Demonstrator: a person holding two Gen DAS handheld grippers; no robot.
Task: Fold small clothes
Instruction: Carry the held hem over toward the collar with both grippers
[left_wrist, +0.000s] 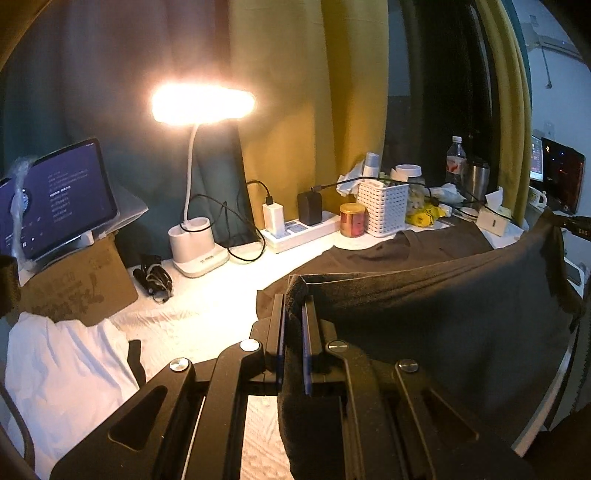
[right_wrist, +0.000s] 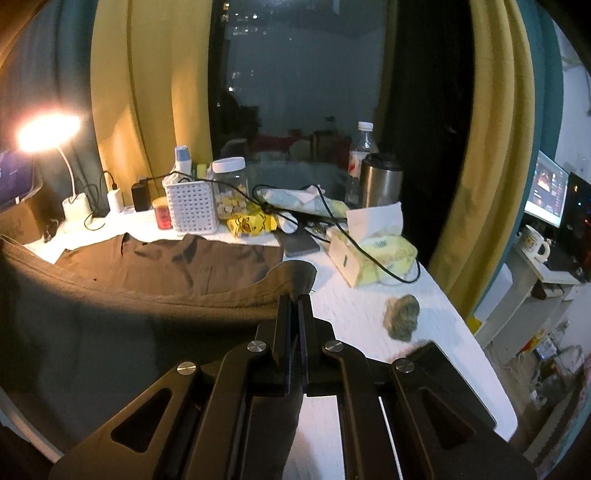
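Left gripper (left_wrist: 294, 306): jaws narrowed onto one corner of the dark garment (left_wrist: 443, 317), cloth pinched between the two fingers and bunched just above their tips. Right gripper (right_wrist: 294, 301): jaws narrowed likewise, clamped on the opposite corner of the same dark garment (right_wrist: 110, 325), with a small flap of hem standing up past the fingertips.

Between the two grippers: near edge of the garment lifted off the table (right_wrist: 369, 317) and stretched taut, hem line sagging slightly at mid-span. Far portion of the garment: lying flat on the white table covering, extending toward the white basket (right_wrist: 192, 210) and just short of it.

Left of the left gripper: white cloth (left_wrist: 66, 369) spread on the table, a lit desk lamp (left_wrist: 203, 101) behind it, a tablet (left_wrist: 55, 199) propped on a stand, a power strip (left_wrist: 303, 230) near the lamp base.

Right of the right gripper: a small crumpled grey-green wad (right_wrist: 402, 315) on the table, apart from the garment, and a tissue pack (right_wrist: 376, 251) further back.
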